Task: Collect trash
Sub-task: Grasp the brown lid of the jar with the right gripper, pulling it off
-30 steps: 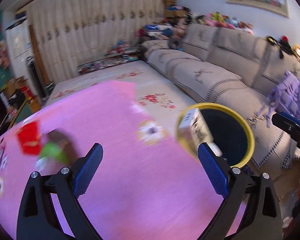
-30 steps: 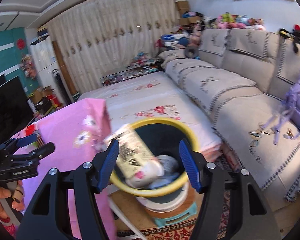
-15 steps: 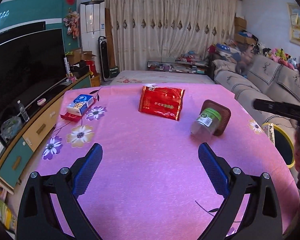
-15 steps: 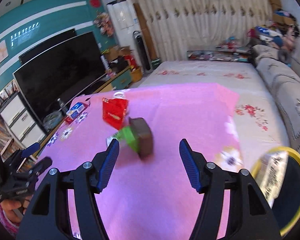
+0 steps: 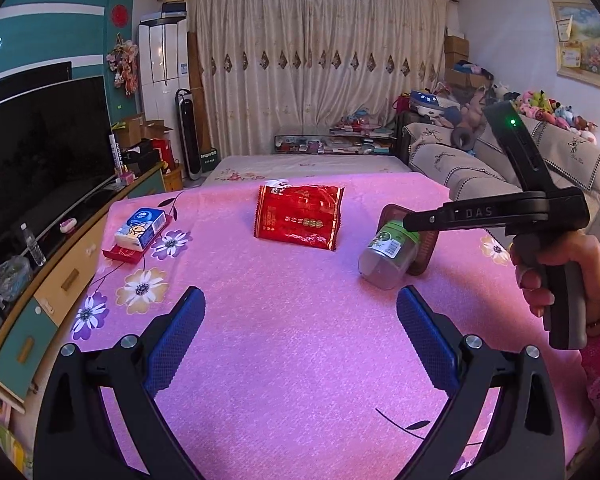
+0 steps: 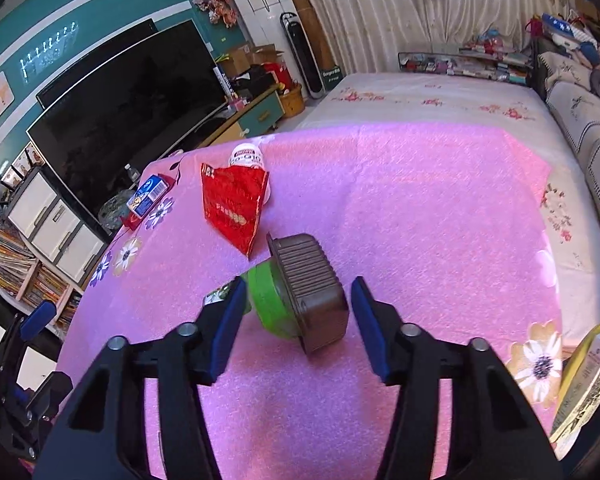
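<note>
On the pink tablecloth [image 5: 284, 320], a brown ribbed tray [image 6: 310, 292] lies at 12 o'clock of the right gripper [image 6: 298, 312], framed by its 2 blue pads, which have just been closing but stand apart, touching nothing. A green-lidded jar [image 6: 266, 300] leans against the tray. The left gripper [image 5: 300, 336] hovers wide apart, empty; a red wrapper [image 5: 300, 216] sits at its 12 o'clock.

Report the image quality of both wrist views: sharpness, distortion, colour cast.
Left wrist: sharp, with the curtain top bowed by the fisheye, black corners, and a magenta cast on the tablecloth. Right wrist: also sharp, the scene tilted, the TV edge curved, and the cloth paler where light falls near the sofa.
</note>
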Demonstrator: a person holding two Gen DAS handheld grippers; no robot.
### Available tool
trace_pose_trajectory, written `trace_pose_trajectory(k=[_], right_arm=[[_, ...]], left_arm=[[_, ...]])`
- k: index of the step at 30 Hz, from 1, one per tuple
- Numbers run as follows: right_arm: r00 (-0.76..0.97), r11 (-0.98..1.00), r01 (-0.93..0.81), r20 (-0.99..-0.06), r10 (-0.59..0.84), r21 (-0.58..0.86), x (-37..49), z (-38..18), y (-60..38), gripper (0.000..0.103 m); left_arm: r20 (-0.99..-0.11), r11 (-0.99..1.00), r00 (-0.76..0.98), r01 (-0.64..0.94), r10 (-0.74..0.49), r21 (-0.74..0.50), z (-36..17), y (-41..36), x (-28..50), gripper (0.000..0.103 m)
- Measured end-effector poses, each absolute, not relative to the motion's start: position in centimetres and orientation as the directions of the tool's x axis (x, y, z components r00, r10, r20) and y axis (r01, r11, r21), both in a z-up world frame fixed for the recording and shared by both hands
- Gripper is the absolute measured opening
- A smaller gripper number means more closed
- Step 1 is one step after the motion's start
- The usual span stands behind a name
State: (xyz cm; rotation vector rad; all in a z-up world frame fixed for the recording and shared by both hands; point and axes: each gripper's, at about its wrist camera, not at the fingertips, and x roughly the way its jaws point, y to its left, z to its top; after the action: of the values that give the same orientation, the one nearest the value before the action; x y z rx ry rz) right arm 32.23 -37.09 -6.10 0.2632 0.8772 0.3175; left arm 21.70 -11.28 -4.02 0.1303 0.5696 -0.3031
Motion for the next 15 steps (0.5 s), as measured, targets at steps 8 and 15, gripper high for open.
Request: trace_pose_trajectory(k=[8, 15], right_arm=[[0.621, 0.915, -0.150, -0.684, 0.383, 0.376, 30.6, -5.4, -37.4, 0.031], [0.696, 0.939, -0.178, -0.638, 0.331, 0.294, 27.9, -2.4, -36.6, 0.031]], left_arm=[[-0.557, 0.947, 0.794, 0.319, -0.243, 0.041, -4.3, -11.5, 21.7, 0.095], [-0.560, 0.941, 0.789, 0.335, -0.253, 0.045, -4.4, -12.0, 21.2, 0.095]])
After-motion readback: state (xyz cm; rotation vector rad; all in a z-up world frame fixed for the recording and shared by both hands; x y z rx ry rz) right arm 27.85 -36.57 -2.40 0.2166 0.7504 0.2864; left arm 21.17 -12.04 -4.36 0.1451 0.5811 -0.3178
